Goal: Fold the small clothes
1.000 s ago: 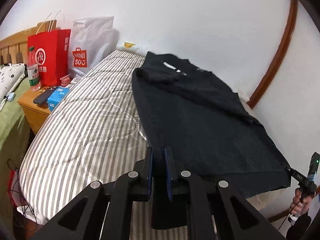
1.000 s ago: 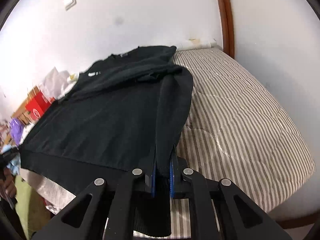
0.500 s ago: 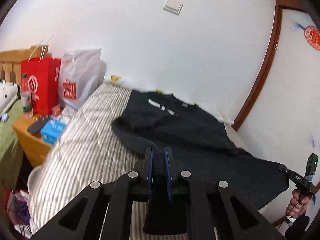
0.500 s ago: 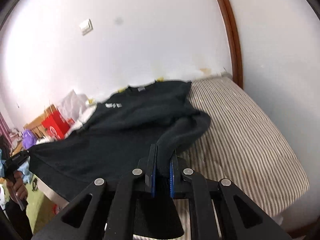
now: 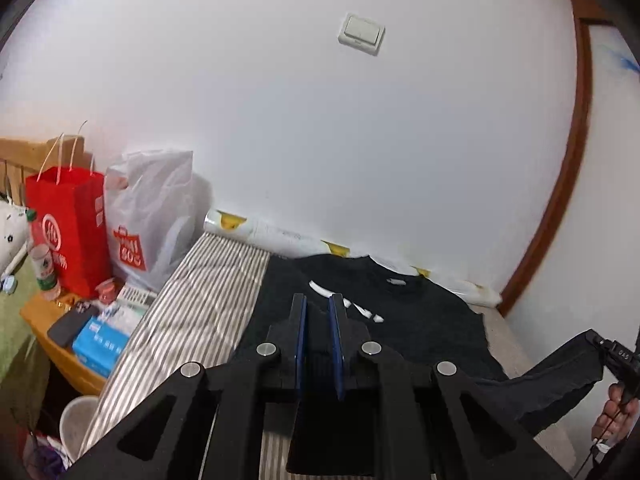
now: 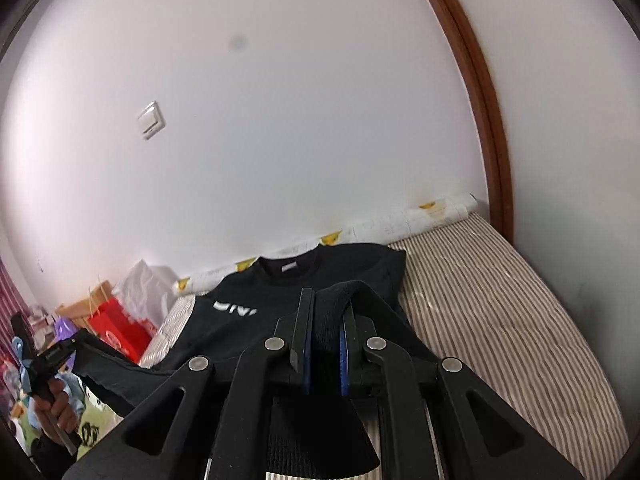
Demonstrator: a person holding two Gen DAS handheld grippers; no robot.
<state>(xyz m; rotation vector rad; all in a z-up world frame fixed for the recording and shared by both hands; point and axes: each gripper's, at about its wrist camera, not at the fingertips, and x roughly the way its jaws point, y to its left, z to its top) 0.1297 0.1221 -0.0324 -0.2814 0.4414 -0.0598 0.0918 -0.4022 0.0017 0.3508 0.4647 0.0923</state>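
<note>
A black sweatshirt [image 5: 420, 320] with white chest lettering lies on the striped bed, collar toward the wall; it also shows in the right wrist view [image 6: 288, 304]. My left gripper [image 5: 318, 304] is shut on its left hem corner, held above the bed. My right gripper [image 6: 326, 304] is shut on the right hem corner, with cloth draped over its fingers. The hem is lifted and carried toward the collar. The right gripper shows at the left view's right edge [image 5: 612, 354], the left gripper at the right view's left edge [image 6: 56, 354].
The striped mattress [image 5: 208, 304] runs to the wall [image 6: 500, 320]. A nightstand [image 5: 52, 340] holds a red bag [image 5: 68, 232], a white bag [image 5: 148, 220], a bottle and boxes. A rolled sheet [image 5: 280, 236] lies along the wall. A wooden door frame [image 6: 480, 120] stands at right.
Both grippers have risen and moved toward the wall with the hem. The sweatshirt's lower half has lifted off the bed and is doubling over toward the collar.
</note>
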